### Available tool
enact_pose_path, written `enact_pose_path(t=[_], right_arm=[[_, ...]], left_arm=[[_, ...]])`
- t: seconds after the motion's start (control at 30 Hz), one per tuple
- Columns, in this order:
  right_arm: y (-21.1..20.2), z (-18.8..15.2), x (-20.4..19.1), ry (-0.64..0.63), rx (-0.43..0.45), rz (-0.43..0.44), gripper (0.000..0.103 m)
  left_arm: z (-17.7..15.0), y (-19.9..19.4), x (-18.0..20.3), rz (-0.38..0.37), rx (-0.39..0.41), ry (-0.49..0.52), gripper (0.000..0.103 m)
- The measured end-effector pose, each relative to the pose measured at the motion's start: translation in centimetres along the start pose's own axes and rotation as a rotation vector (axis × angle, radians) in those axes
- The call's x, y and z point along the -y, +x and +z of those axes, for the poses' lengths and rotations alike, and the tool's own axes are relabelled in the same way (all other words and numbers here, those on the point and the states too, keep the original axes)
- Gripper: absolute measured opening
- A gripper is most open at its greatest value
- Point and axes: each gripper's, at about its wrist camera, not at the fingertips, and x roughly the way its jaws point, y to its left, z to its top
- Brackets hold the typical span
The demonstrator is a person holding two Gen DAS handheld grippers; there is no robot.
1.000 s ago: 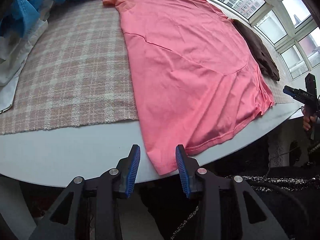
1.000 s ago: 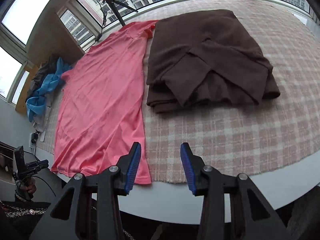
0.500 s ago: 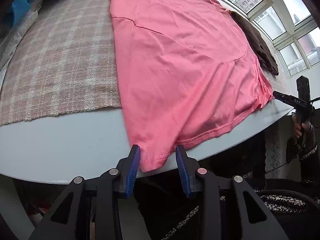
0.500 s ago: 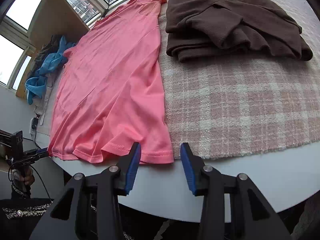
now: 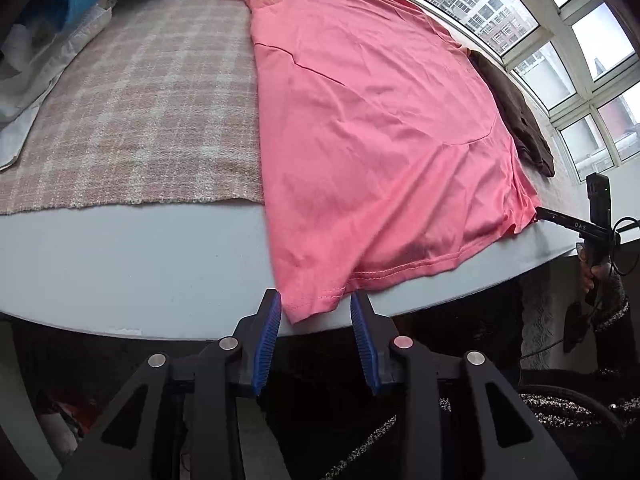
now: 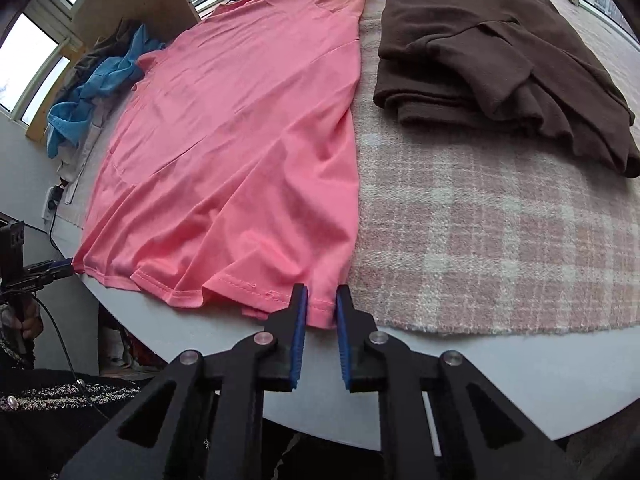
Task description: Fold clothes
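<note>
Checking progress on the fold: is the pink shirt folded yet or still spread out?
Spread out. The pink shirt lies flat at full length on the plaid cloth, its hem at the table edge; no part is doubled over.

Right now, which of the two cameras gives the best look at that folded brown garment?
The right wrist view. There the brown garment lies almost whole on the checked cloth, its folded layers and edges plain, beside the pink shirt. In the left wrist view only a thin dark strip of it shows beyond the shirt's far side.
</note>
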Motion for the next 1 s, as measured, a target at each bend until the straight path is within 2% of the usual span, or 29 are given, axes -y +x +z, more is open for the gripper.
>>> enact_pose_path(t=[0.13,0.27,0.37,0.5,0.53,0.57,0.6,0.67,0.8,0.9,1.0], right_arm=[[-0.1,0.0,0.5,0.01,0.005,0.003,0.014],[-0.1,0.1,0.3,0.006,0.001,-0.005,0.014],[0.0,0.2,0.0,-0.004,-0.003,-0.015,0.014],[0.3,0.3,-1.0,-0.029,-0.003,-0.042,0.014],[0.4,0.3,-1.3,-0.043,-0.003,-0.053,0.014],[0.5,0.4,-1.6,-0.058,-0.004,-0.065,0.014],[0.5,0.4,-2.0,-0.076,-0.003,-0.074,0.014],[0.5,0.4,-2.6,-0.093,0.009,-0.058,0.005],[-0.8,0.8,-3.1,-0.079,0.057,0.003,0.004],[-3.9,1.1,-2.1,0.008,0.14,0.081,0.004],[-6.8,0.7,-0.8,0.094,0.22,0.173,0.003]], left_arm=[[0.5,-0.5,-0.7,0.057,0.051,-0.028,0.031],[0.6,1.4,0.5,0.142,0.023,0.038,0.03],[0.2,2.6,1.6,0.16,-0.004,0.068,0.03],[-0.3,3.5,3.3,0.245,0.011,0.166,0.028],[-0.3,3.6,3.4,0.234,0.011,0.168,0.023],[-0.2,3.6,3.4,0.219,0.011,0.166,0.005],[-0.1,3.6,3.4,0.205,0.011,0.165,0.002],[0.1,3.4,3.2,0.19,0.013,0.157,0.002],[1.0,0.1,1.8,0.146,0.049,0.122,0.002],[1.7,-3.9,0.3,0.132,0.096,0.079,0.002],[1.7,-6.3,0.4,0.125,0.122,0.073,0.002]])
